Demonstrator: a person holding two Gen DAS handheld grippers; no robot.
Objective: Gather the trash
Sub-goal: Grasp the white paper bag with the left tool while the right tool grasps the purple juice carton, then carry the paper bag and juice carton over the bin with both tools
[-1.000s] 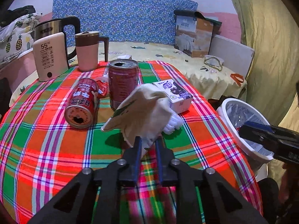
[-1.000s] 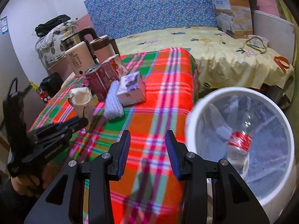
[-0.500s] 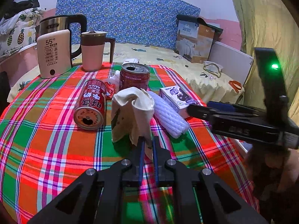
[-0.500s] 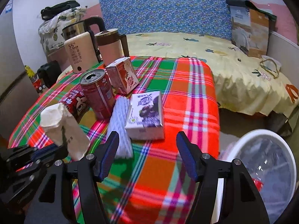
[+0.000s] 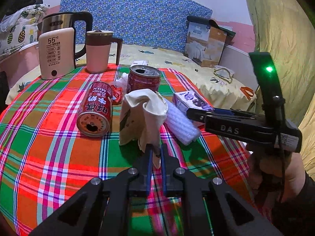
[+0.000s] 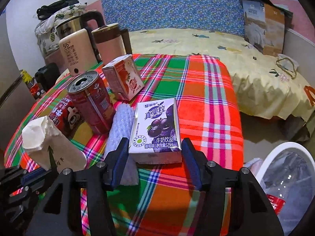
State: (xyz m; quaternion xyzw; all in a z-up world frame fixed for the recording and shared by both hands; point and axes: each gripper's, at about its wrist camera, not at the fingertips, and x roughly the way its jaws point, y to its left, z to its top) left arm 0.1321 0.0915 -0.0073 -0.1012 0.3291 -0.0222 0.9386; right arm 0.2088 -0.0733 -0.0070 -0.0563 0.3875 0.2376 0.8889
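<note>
Currently, item in hand: crumpled paper bag [image 5: 141, 116] pinched in my left gripper [image 5: 155, 155] above the worktop [image 5: 49, 157]; my right gripper [image 6: 155, 157], jaws just narrowing yet clear, straddles the grape milk carton [image 6: 157, 129] (bin [image 6: 285, 147] nearby), so closing comes next.

On the plaid-clothed table [image 6: 206, 90] there are two red drink cans, one upright [image 6: 92, 102] and one on its side [image 5: 95, 108]; two small drink cartons, one purple [image 6: 156, 129] and one orange-red [image 6: 125, 76]; one crumpled cream paper cup [image 5: 141, 116]; one white ribbed foam sleeve [image 5: 181, 123]; one steel kettle [image 5: 57, 22], one cream box-shaped appliance [image 5: 57, 53], one pink lidded mug [image 5: 99, 52]. Beside the table stands one white round bin [image 6: 291, 179].
</note>
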